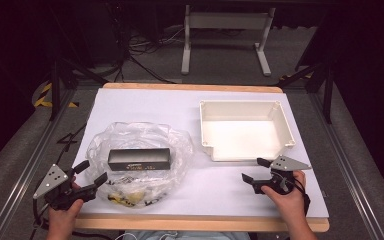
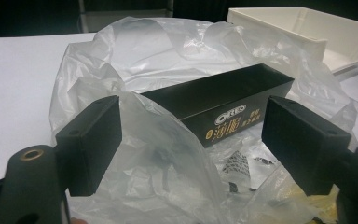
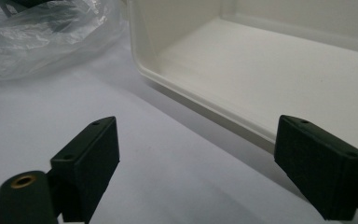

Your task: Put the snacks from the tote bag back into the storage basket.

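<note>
A white sheet covers a wood-edged table. Beyond the far edge, a white frame stands on grey floor, with dark cables to its left. Yellow-black tape marks the floor far left.

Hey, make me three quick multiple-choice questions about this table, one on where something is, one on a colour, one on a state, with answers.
1. Where does the black box lie?
A. in the white tray
B. on the clear plastic bag
C. on the floor

2. What colour is the tray?
A. white
B. blue
C. red

3. How is the left hand-held gripper?
A. shut on the box
B. shut on the bag
C. open

Answers: 1 B, crumpled plastic surrounds it; 2 A, its walls and floor are white; 3 C, its jaws stand apart, holding nothing.
</note>
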Tool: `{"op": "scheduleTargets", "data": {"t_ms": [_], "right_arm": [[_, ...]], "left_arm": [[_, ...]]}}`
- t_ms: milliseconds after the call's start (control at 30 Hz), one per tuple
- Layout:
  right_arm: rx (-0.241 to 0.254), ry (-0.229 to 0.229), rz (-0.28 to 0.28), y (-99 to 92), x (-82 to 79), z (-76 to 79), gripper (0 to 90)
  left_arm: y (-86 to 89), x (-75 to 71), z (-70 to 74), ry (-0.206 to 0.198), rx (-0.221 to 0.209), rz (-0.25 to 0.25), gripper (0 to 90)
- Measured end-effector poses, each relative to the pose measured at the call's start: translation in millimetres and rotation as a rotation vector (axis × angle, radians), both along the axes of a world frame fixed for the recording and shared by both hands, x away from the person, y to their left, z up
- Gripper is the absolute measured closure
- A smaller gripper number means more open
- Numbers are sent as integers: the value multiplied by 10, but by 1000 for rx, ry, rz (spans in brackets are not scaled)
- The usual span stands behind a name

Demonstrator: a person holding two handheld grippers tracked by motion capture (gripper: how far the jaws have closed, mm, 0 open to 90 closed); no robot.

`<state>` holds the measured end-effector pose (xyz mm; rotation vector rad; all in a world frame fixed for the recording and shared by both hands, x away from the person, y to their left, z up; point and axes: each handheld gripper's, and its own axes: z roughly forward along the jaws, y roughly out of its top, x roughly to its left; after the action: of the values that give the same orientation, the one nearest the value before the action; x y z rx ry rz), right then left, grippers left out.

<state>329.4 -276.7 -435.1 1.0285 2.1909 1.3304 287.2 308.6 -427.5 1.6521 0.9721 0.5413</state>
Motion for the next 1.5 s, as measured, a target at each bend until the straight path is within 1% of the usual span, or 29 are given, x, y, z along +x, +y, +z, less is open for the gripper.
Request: {"op": "scheduleTargets", "data": {"t_ms": [100, 167, 233, 267, 333, 367, 500, 533, 567, 600, 633, 733, 767, 833, 867, 933, 967, 1000, 1033, 1167, 1267, 1300, 1367, 1500], "right_arm": [[8, 0, 4, 19, -4, 16, 92], [15, 8, 7, 30, 0, 33, 68], [4, -1, -2, 39, -3, 39, 51], [0, -12, -3, 42, -8, 41, 48], [13, -17, 3, 45, -11, 52, 48], [16, -15, -8, 55, -13, 68, 53], [7, -13, 3, 76, -16, 105, 82], [-6, 3, 38, 112, -10, 174, 113], [-6, 3, 38, 112, -10, 174, 113], [-21, 13, 69, 148, 3, 251, 126], [-21, 13, 69, 148, 3, 251, 126], [-44, 8, 102, 208, 32, 392, 136], [-51, 9, 111, 231, 44, 431, 135], [-66, 7, 130, 274, 67, 499, 134], [-75, 7, 141, 300, 79, 537, 134], [-101, 12, 166, 366, 107, 625, 141], [-121, 28, 178, 402, 122, 660, 153], [-147, 46, 190, 438, 141, 689, 152], [-160, 44, 201, 473, 153, 717, 153], [-156, 35, 234, 606, 197, 836, 154], [-161, 33, 241, 638, 209, 866, 154], [-181, 38, 245, 688, 226, 917, 162], [-197, 45, 256, 744, 242, 973, 174], [-205, 39, 272, 836, 267, 1066, 173]], "left_arm": [[-4, -11, 4, -2, 1, 6, 209], [-1, -15, 9, -6, 1, 9, 209], [0, -16, 10, -7, 0, 10, 209], [0, -16, 9, -7, 0, 10, 209], [4, -17, 9, -7, -2, 10, 209], [10, -20, 16, 0, 5, 7, 209], [5, -25, 12, -9, -7, 15, 209], [9, -24, 15, 2, 0, 13, 209], [9, -24, 15, 2, 0, 13, 209], [-8, -10, 7, 4, 2, 13, 209], [-8, -10, 7, 4, 2, 13, 209], [-32, -4, 3, 13, 15, 5, 209], [-39, -6, 2, 4, 13, 6, 209], [-36, -15, 11, 4, 23, 5, 209], [-35, -15, 9, -1, 16, 8, 208], [-31, -10, 3, 1, 10, 11, 208], [-30, -8, 1, 4, 11, 13, 208], [-23, -4, 5, 10, 23, 7, 209], [-23, 0, 4, 10, 26, 6, 209], [-31, 9, 0, 8, 21, 4, 208], [-32, 15, -1, 8, 22, 2, 208], [-35, 17, -1, 8, 21, 3, 207], [-40, 27, 1, 5, 22, 1, 207], [-50, 43, 5, 7, 25, -6, 207]]}}
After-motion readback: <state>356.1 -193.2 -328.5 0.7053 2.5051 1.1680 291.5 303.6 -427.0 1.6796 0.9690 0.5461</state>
